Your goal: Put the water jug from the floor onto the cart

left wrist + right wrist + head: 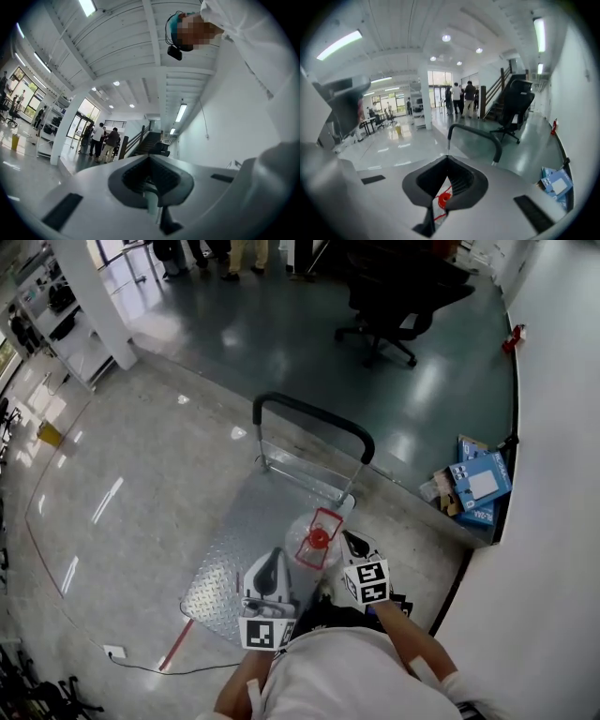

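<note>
The water jug [317, 538], clear with a red cap and a red carry handle, stands upright at the near end of the cart's metal platform [239, 540], below the black push handle [314, 415]. My left gripper [274, 557] hangs just left of the jug, jaws together and empty; in its own view the left gripper [150, 157] points slightly upward at the ceiling. To the jug's right, my right gripper [347, 536] is shut on nothing. In the right gripper view the right gripper [447, 158] shows the jug's cap [442, 199] small and well below it, and the push handle [473, 133] ahead.
A black office chair [389, 306] stands on the darker floor beyond the cart. Blue boxes [478, 486] lie against the white wall at right. White shelving [70, 329] is at far left, people stand at the back, and a thin cable [150, 667] runs along the floor near my feet.
</note>
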A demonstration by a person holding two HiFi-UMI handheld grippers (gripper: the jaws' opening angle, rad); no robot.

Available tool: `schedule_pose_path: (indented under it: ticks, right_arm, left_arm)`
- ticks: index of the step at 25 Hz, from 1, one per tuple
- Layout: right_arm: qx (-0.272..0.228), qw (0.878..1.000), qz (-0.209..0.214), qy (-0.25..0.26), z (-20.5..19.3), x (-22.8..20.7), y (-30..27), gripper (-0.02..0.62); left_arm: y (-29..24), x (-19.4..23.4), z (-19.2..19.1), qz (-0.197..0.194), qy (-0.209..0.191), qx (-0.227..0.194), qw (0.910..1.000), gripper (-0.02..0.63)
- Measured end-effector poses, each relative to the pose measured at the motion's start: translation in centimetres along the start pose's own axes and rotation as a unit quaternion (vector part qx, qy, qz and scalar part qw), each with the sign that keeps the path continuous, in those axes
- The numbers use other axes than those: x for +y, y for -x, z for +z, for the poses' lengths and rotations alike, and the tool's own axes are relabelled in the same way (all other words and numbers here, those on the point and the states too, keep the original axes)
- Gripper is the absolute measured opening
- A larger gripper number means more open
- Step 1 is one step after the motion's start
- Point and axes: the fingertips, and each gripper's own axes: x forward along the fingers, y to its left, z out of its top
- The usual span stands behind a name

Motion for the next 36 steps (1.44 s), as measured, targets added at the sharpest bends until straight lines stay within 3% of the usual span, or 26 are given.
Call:
schedule_pose_path:
  ticks: [2, 4, 6, 12, 19, 36]
  right_arm:
    - [-0.098, 0.995, -0.025, -0.003, 4.1, -0.4, 3.6, 0.012]
    - [-0.207, 0.978, -0.033, -0.001, 7.8, -0.1, 7.9, 0.012]
    - [-0.253, 0.967, -0.024, -0.001, 8.5, 0.7, 10.5, 0.012]
    - [-0.216, 0.976, 0.017, 0.011, 5.9, 3.6, 11.5, 0.011]
    - [-0.242, 0.97, 0.009, 0.008, 7.3, 2.8, 12.8, 0.011]
    - [-0.243, 0.97, 0.024, 0.012, 7.3, 4.2, 13.1, 0.011]
  left_arm:
    - [0.0, -0.7, 0.8, -0.005, -0.001, -0.006, 1.0, 0.003]
    - [-0.1, -1.3, 1.0, -0.007, -0.003, -0.008, 0.9999, 0.003]
    - [0.1, -1.8, 0.5, -0.005, 0.0, -0.001, 1.0, 0.003]
    - [1.1, -2.3, -0.1, -0.004, 0.012, 0.013, 0.9998, 0.003]
    - [1.3, -2.4, 0.3, 0.003, 0.006, 0.004, 1.0, 0.003]
    - [2.3, -2.4, 0.4, -0.001, 0.009, 0.007, 0.9999, 0.003]
